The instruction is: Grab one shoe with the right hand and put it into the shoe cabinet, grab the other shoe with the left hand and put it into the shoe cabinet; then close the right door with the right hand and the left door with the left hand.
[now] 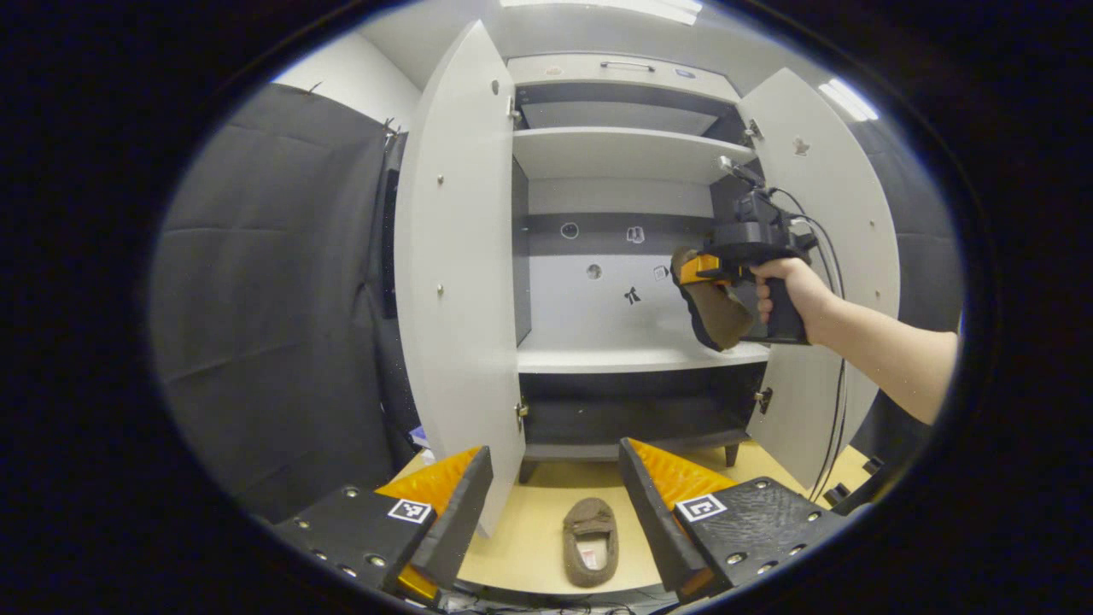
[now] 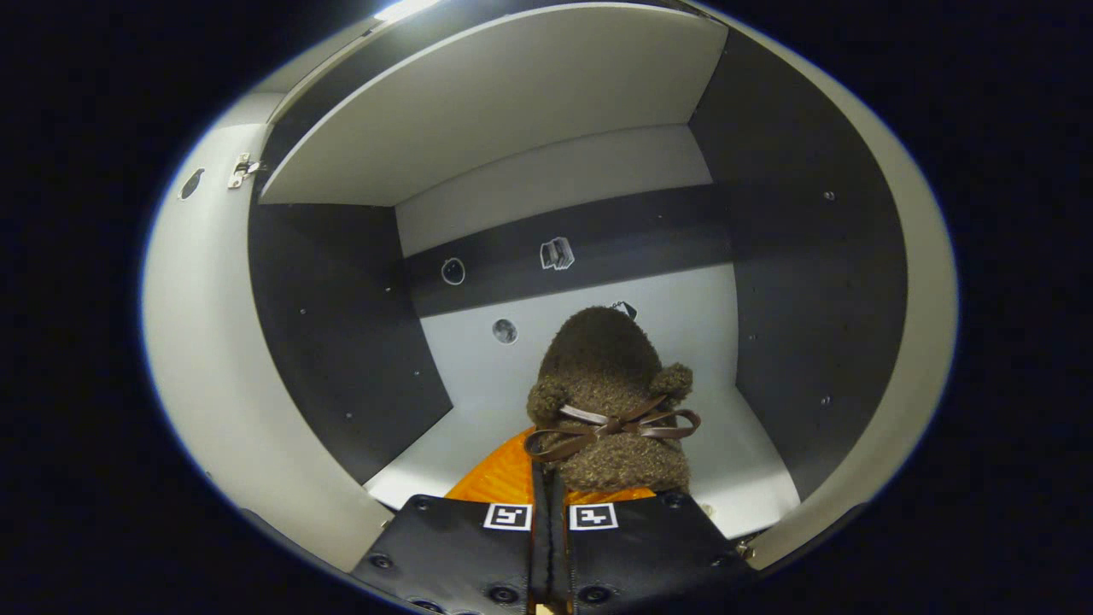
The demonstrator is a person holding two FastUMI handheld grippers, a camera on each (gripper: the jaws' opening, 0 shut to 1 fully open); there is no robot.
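Presently, right gripper [image 2: 546, 504] clenched on brown fuzzy slipper [image 2: 610, 401], over the cabinet's middle shelf [image 1: 615, 359]: lower, then release. Left gripper [image 1: 555, 512] released, above floor slipper [image 1: 589, 540].

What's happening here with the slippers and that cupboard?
A person is putting shoes away with two handheld grippers. The right gripper is shut on a brown slipper and holds it inside the open shoe cabinet, over its middle shelf. The left gripper is open above the other slipper on the floor. Both doors stand open.
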